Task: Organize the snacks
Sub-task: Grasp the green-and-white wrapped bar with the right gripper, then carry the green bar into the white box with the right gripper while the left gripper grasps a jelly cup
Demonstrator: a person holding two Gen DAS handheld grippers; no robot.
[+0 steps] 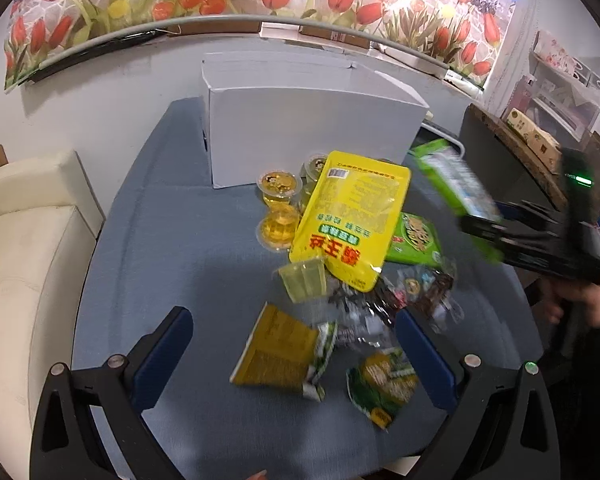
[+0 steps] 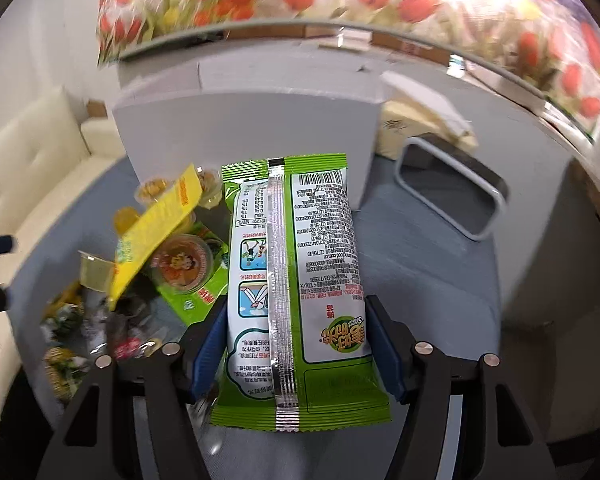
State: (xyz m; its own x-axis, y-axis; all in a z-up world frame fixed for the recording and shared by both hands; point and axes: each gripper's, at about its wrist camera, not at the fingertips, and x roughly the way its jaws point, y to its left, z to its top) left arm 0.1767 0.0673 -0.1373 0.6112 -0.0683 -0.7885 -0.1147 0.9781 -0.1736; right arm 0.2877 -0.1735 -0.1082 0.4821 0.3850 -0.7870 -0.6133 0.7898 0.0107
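Fingers of the right gripper (image 2: 296,344) clamp a green seaweed packet (image 2: 296,280), raised above the desk (image 1: 188,240) before a white box (image 1: 312,128); left gripper (image 1: 294,354) fingers spread over scattered snacks.

Snack pile (image 1: 340,264) on table (image 1: 188,248), before box (image 1: 312,132); sofa (image 1: 24,248) left.

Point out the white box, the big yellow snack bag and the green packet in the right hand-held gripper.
white box (image 1: 316,136), left wrist view, front wall.
big yellow snack bag (image 1: 350,216), left wrist view, middle of its printed face.
green packet (image 2: 324,280), right wrist view, white text panel.
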